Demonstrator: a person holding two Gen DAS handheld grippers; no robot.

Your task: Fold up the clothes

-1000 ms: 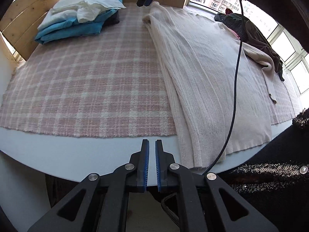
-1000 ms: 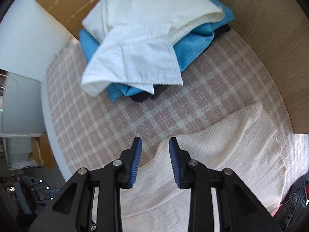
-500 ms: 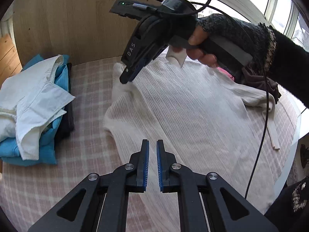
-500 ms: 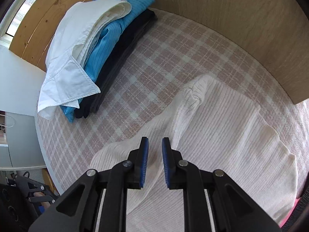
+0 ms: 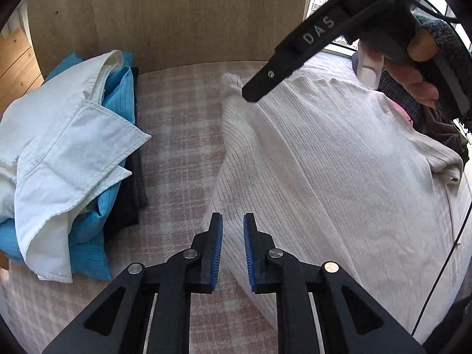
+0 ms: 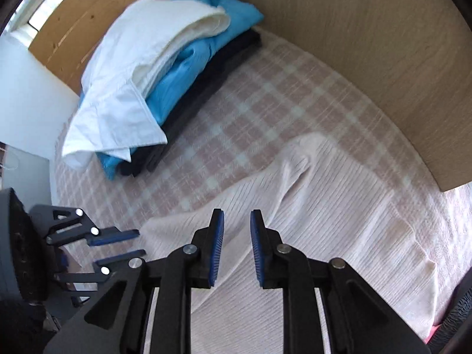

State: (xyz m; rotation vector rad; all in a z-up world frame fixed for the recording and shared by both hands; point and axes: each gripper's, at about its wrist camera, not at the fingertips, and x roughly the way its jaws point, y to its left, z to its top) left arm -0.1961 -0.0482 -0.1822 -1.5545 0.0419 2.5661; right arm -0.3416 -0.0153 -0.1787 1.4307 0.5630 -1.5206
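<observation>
Two grippers are hovering with their jaws apart and empty over the cream ribbed sweater [image 5: 324, 177] lying flat on the pink plaid cloth [image 5: 180, 135], the left gripper [image 5: 233, 249] at its near edge and the right gripper [image 6: 237, 243] nearer its upper corner, probably lining up a fold, while the finished stack of folded clothes [image 5: 67, 153] is sitting clear beside it.

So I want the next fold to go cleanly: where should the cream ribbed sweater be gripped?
Grip the cream ribbed sweater at its long folded edge facing the pile of folded clothes, coming in low from that side; there the edge lies raised on the checked cloth, right before the open left hand-held gripper.
</observation>
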